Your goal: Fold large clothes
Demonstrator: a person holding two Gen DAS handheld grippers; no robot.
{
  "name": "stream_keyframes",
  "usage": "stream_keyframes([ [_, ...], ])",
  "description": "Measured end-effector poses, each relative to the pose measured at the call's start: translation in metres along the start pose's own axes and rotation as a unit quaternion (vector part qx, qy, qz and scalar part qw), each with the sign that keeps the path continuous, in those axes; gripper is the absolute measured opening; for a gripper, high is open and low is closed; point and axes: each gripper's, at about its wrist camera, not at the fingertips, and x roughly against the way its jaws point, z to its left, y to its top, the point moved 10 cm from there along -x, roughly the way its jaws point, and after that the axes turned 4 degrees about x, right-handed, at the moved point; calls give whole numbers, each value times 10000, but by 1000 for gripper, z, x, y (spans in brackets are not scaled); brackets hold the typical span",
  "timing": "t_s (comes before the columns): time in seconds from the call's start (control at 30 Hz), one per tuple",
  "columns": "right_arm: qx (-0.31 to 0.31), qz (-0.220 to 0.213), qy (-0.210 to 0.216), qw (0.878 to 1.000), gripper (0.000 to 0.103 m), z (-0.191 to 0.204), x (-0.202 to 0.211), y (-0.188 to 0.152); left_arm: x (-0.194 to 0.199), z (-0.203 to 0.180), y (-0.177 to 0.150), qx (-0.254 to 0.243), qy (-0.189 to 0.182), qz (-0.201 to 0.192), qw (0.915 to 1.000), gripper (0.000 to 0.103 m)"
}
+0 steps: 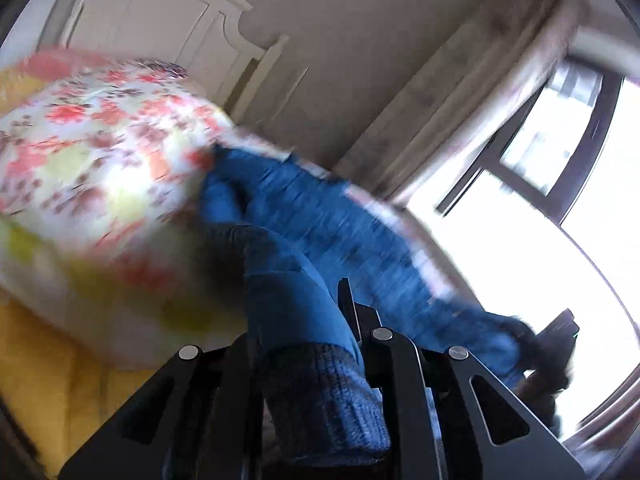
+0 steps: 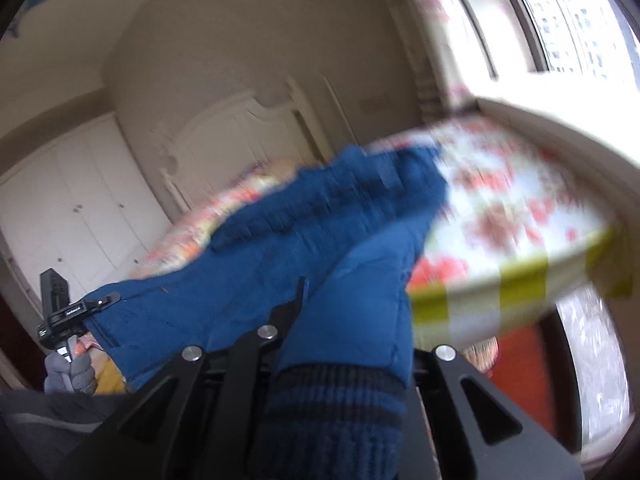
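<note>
A blue padded jacket (image 1: 320,216) with a dark ribbed knit cuff (image 1: 332,392) hangs stretched between both grippers above the bed. My left gripper (image 1: 304,304) is shut on the jacket near that cuff; one black finger (image 1: 348,308) shows and the other is hidden by cloth. In the right wrist view the jacket (image 2: 248,280) runs left to the left gripper (image 2: 60,316), held by a gloved hand (image 2: 70,372). My right gripper (image 2: 348,304) is shut on the jacket by a ribbed cuff (image 2: 336,412). The right gripper (image 1: 556,336) shows blurred at the jacket's far end.
A bed with a floral cover (image 1: 100,160) lies under the jacket, its yellow-striped edge (image 2: 520,288) to the right. A white headboard (image 1: 160,20) stands against the wall. Bright windows (image 1: 560,152) with curtains and a white wardrobe (image 2: 72,200) are around.
</note>
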Motion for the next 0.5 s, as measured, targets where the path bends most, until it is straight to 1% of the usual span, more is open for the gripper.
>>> stream_keyframes([
  [0.07, -12, -116, 154, 9998, 11, 8, -6, 38, -26, -6, 50, 449, -263, -13, 9986, 16],
  [0.1, 9, -143, 205, 9997, 11, 8, -18, 66, -44, -6, 72, 625, -270, -7, 9977, 17],
  [0.17, -156, -96, 278, 9994, 12, 0, -52, 111, -95, -1, 123, 979, -38, 48, 9952, 18],
  [0.2, -321, -38, 355, 9988, 12, -6, -68, 128, -116, 3, 140, 1107, 47, 85, 9938, 18],
  [0.23, -597, 104, 453, 9971, 13, -15, -97, 152, -147, 10, 161, 1295, 157, 161, 9913, 18],
  [0.27, -761, 225, 433, 9959, 13, -26, -122, 170, -167, 18, 174, 1440, 244, 214, 9890, 19],
  [0.3, -916, 311, 356, 9947, 15, -37, -145, 184, -203, 32, 189, 1639, 473, 329, 9848, 21],
  [0.33, -1225, 477, 294, 9909, 18, -54, -177, 196, -227, 43, 195, 1757, 619, 465, 9814, 22],
  [0.37, -1510, 719, 247, 9856, 19, -71, -208, 200, -255, 58, 197, 1932, 781, 680, 9757, 22],
  [0.4, -1778, 912, 187, 9797, 22, -87, -234, 200, -272, 69, 195, 2050, 850, 817, 9716, 23],
  [0.43, -2023, 1053, 168, 9735, 27, -99, -254, 196, -289, 80, 189, 2166, 936, 979, 9668, 24],
  [0.47, -2303, 1181, 215, 9657, 30, -113, -274, 190, -310, 97, 184, 2320, 1070, 1200, 9593, 27],
  [0.5, -2588, 1244, 337, 9573, 42, -126, -292, 183, -319, 108, 180, 2433, 1101, 1341, 9543, 30],
])
